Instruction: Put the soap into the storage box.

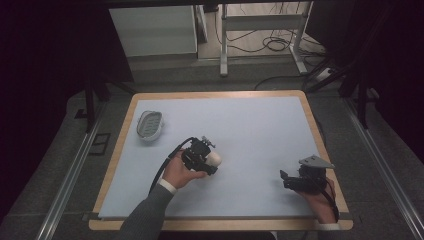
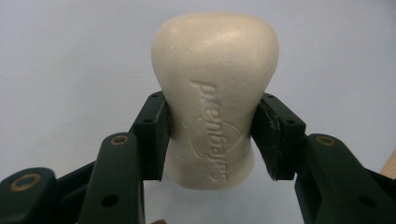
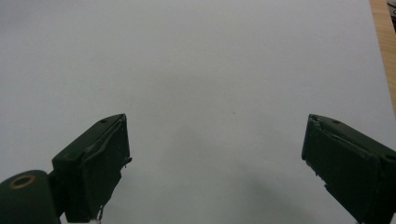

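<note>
Gripping the cream waisted soap bar [image 2: 215, 98] at its narrow middle, the left tongs [image 1: 207, 159] should carry it level toward the white ribbed soap dish [image 1: 150, 124] at the surface's [image 1: 260, 125] far left, while the right tongs [image 3: 215, 163] wait wide apart, empty.

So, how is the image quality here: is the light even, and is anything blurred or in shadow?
High view: the table is evenly lit, surroundings very dark, and the soap dish looks small and soft. Left gripper view: the soap bar is sharp, its embossed lettering readable, without glare, held by the left gripper. Right gripper view: the right gripper throws a soft shadow on the mat below.
</note>
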